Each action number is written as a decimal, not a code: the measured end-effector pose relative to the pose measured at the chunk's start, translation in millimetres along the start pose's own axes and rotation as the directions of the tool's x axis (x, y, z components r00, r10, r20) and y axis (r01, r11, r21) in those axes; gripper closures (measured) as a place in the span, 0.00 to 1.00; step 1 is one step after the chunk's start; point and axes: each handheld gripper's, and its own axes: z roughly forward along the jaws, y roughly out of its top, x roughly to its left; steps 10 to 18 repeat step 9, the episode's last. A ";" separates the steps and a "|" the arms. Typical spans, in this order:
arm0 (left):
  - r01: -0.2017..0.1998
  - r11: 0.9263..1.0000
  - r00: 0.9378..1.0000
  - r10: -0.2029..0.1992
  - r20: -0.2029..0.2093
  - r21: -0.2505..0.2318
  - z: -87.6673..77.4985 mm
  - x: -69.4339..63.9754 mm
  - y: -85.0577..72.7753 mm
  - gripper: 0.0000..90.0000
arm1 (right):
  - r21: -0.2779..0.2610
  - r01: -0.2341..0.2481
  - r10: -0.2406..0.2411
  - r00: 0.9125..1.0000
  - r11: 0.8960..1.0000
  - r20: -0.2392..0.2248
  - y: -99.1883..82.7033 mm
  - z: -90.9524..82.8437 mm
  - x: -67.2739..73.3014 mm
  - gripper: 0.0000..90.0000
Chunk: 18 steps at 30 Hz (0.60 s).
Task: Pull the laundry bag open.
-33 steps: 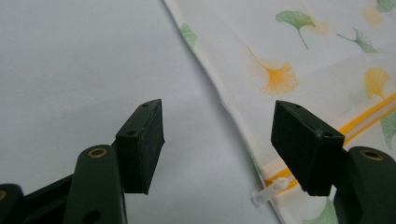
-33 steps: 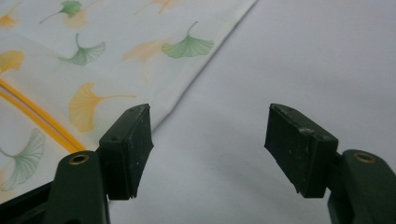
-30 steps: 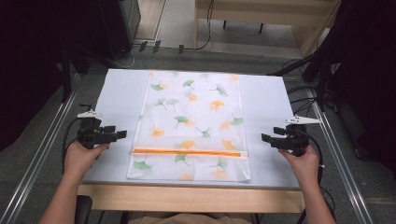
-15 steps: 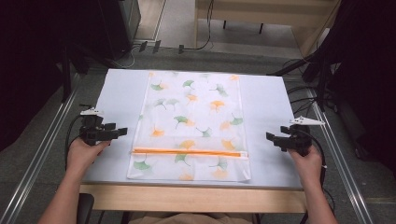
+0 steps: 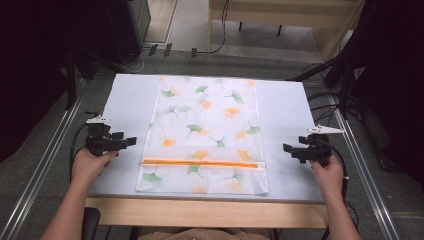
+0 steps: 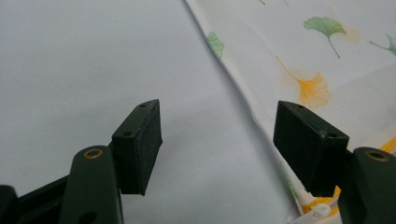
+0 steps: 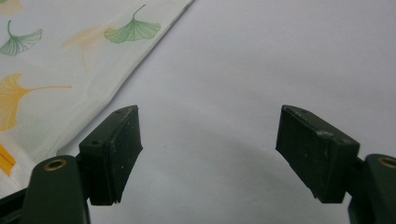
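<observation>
I've got the left gripper (image 5: 131, 141) with its jaws spread wide, nothing between them, just bare table (image 6: 84, 60) under the pads. In the left gripper view the bag's (image 6: 327, 60) near edge runs just beside the right-hand jaw, and the white zipper pull (image 6: 319, 213) sits right below that jaw, with a sliver of the orange zipper (image 6: 386, 144) behind it.

Right gripper (image 5: 287, 148) now: jaws have just been opening, they stand wide apart and nothing lies between them. In the right gripper view the bag's (image 7: 56, 70) edge lies off to the left of the left-hand jaw, near it but not touching.

From the high view, the white ginkgo-leaf bag (image 5: 205, 130) lies flat between my two grippers, both pointing inward at it. The orange zipper (image 5: 200, 162) runs across roughly level with the fingertips; the rest of the bag stretches away toward the table's far edge (image 5: 130, 85).

No lettering, brand or label that I can read, only green and orange leaves.
</observation>
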 end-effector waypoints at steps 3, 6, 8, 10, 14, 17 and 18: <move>0.000 1.000 1.000 0.000 -0.003 0.000 0.0 0.0 -0.2 0.36 | 0.003 0.005 -0.005 1.000 1.000 -0.005 0.0 0.6 0.3 0.26; 0.000 1.000 1.000 0.000 -0.001 0.004 0.1 -0.2 -0.3 0.36 | 0.009 0.004 -0.004 1.000 1.000 -0.007 -0.1 1.3 0.5 0.26; 0.000 1.000 1.000 0.000 -0.005 0.005 0.6 -0.2 -0.5 0.36 | 0.015 0.007 -0.007 1.000 1.000 -0.011 -0.4 2.3 0.7 0.26; -0.002 1.000 1.000 0.002 -0.006 0.005 0.7 -0.1 -0.6 0.36 | 0.023 0.005 -0.005 1.000 1.000 -0.019 -0.6 3.4 0.9 0.26; -0.002 1.000 1.000 0.002 -0.006 0.005 0.7 -0.1 -0.6 0.36 | 0.023 0.005 -0.005 1.000 1.000 -0.019 -0.6 3.4 0.9 0.26; -0.002 1.000 1.000 0.002 -0.006 0.005 0.7 -0.1 -0.6 0.36 | 0.023 0.005 -0.005 1.000 1.000 -0.019 -0.6 3.4 0.9 0.26; -0.002 1.000 1.000 0.002 -0.006 0.005 0.7 -0.1 -0.6 0.36 | 0.023 0.005 -0.005 1.000 1.000 -0.019 -0.6 3.4 0.9 0.26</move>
